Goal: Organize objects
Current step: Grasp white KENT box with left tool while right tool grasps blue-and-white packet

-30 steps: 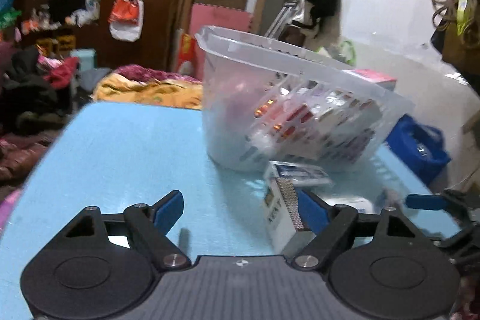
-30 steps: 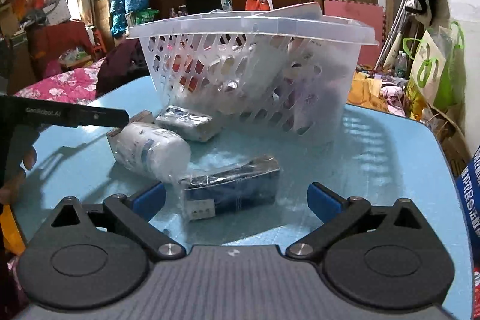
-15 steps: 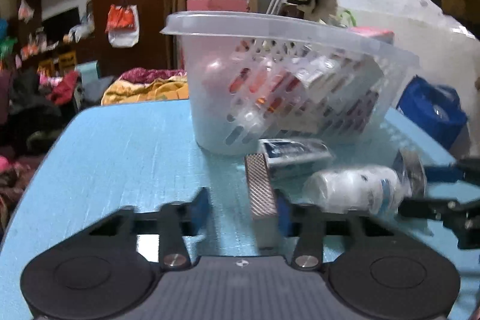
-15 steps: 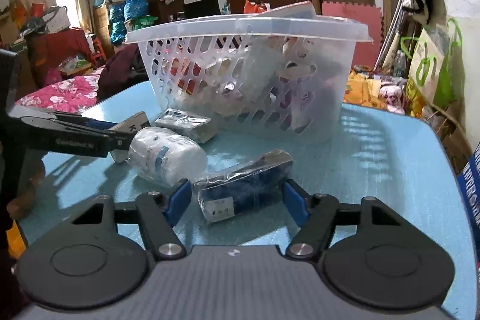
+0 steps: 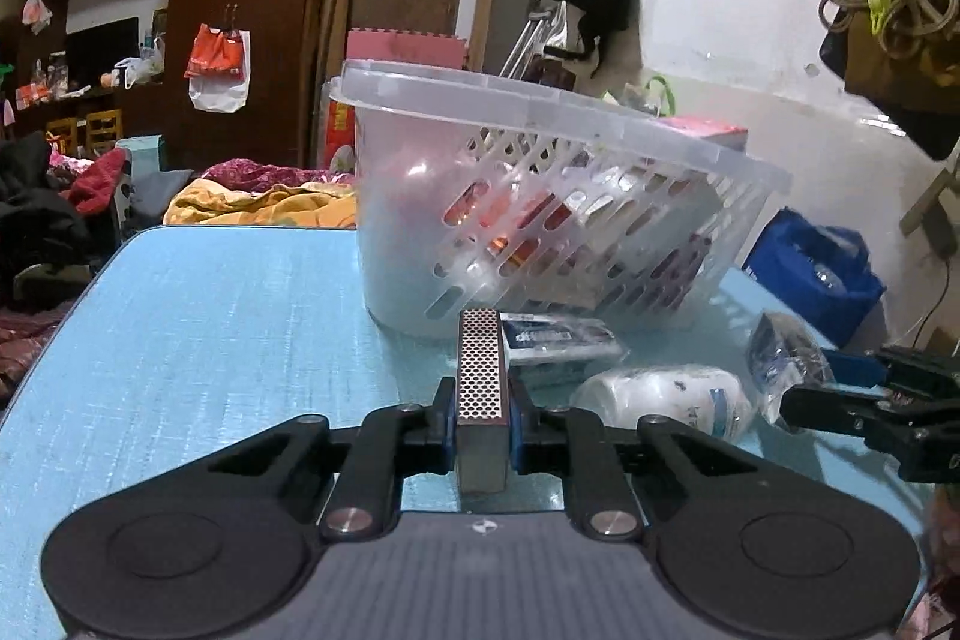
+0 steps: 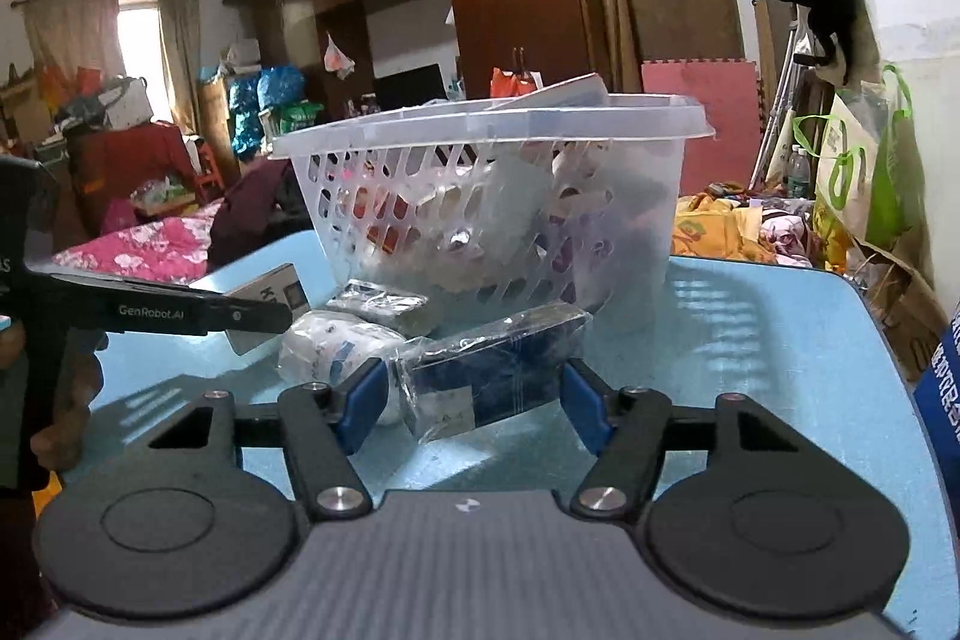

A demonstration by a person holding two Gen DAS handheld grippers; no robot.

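Observation:
My left gripper [image 5: 480, 424] is shut on a small box [image 5: 479, 394] with a dotted striking strip on its upper edge, held upright just above the blue table [image 5: 210, 316]. The box also shows in the right wrist view [image 6: 264, 307]. My right gripper [image 6: 474, 394] has its jaws around a dark blue plastic-wrapped box [image 6: 492, 364], whose wrap touches the left pad; the right pad stands apart. A white wrapped roll [image 6: 336, 346] and a small wrapped packet [image 6: 378, 307] lie beside it. A clear plastic basket [image 6: 480, 196] holding several items stands behind them.
The basket [image 5: 540, 220] stands at mid-table in the left wrist view, with the packet [image 5: 555, 340] and roll [image 5: 666, 397] in front. The right gripper shows at the right edge [image 5: 876, 400]. Beds, clothes and bags surround the table.
My left gripper closed on the small box and lifted it slightly. My right gripper narrowed around the dark blue wrapped box and moved closer to it.

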